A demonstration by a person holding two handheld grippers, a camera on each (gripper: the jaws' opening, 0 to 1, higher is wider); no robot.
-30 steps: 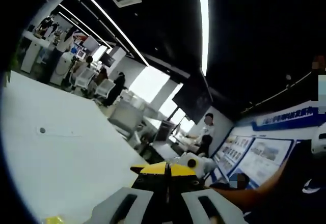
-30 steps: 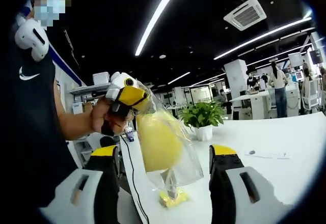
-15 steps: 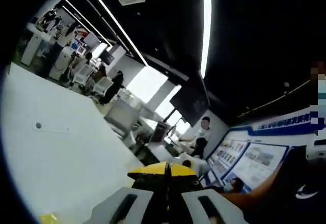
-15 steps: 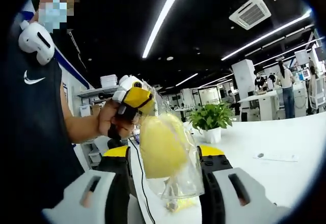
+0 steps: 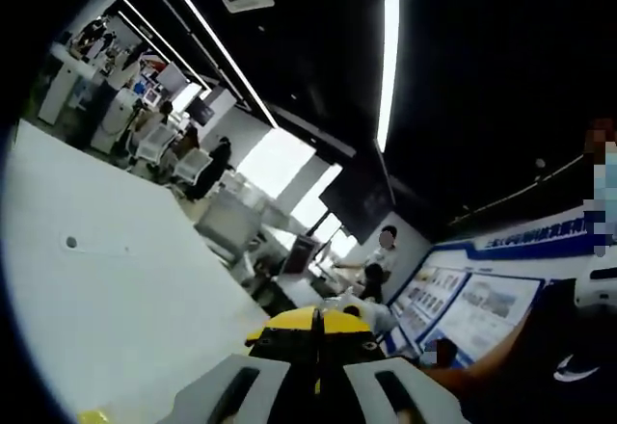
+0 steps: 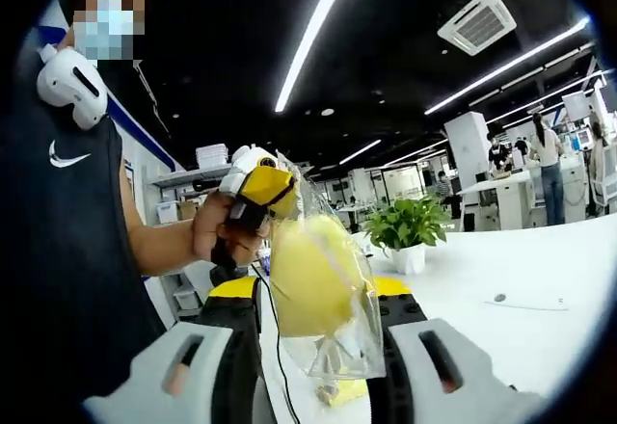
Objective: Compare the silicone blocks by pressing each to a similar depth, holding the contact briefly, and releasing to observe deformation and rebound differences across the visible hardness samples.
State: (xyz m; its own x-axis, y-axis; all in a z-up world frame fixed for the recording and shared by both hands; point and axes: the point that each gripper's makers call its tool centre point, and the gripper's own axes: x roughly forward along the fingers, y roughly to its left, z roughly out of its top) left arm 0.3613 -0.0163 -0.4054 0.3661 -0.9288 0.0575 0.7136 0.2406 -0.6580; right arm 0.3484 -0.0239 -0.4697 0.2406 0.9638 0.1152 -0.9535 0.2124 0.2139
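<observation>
Yellow silicone block (image 6: 304, 275) in its clear bag (image 6: 333, 289), held up in the air above the white table (image 6: 540, 328).

In the right gripper view, the bag is pinched at its top by the left gripper (image 6: 265, 185), whose yellow tips are pressed together on the plastic, with a hand (image 6: 220, 233) wrapped around its handle. The block is hung between the right gripper (image 6: 318, 299) jaws, which are closed in against the bag on both sides, so it looks squeezed, though real contact with the block can't be confirmed. A small yellow piece (image 6: 342, 390) is seen low on the table under the bag, and a potted plant (image 6: 410, 231) is set farther back. In the left gripper view, the left gripper (image 5: 315, 323) tips are seen shut together, pointed toward the far office.
</observation>
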